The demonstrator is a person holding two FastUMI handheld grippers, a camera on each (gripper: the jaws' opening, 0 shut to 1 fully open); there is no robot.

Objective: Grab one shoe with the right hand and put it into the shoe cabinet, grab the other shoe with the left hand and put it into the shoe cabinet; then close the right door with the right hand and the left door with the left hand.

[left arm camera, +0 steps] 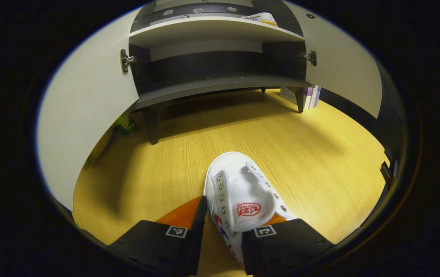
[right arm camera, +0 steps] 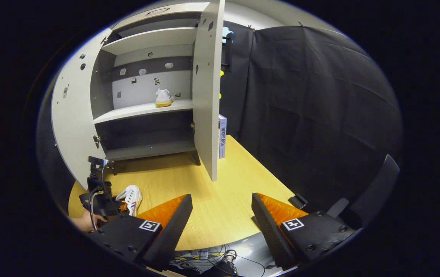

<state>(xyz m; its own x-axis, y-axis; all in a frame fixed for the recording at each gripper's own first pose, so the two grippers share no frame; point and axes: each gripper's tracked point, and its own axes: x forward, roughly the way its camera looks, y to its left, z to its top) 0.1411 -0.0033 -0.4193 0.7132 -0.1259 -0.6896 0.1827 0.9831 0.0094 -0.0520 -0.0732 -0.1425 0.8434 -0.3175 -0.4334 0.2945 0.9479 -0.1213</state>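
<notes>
Left tongs point(left arm camera: 224, 234) clamped on second shoe point(left arm camera: 243, 192) — next, lift it to the cabinet point(left arm camera: 212, 80); right tongs point(right arm camera: 220, 219) apart.

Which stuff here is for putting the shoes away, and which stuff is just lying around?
For the job:
- white shoe between the left claw fingers
- other shoe on the cabinet shelf
- left door, right door, both open
- right claw, open

Just lying about:
- book beside the cabinet
- cables
</notes>
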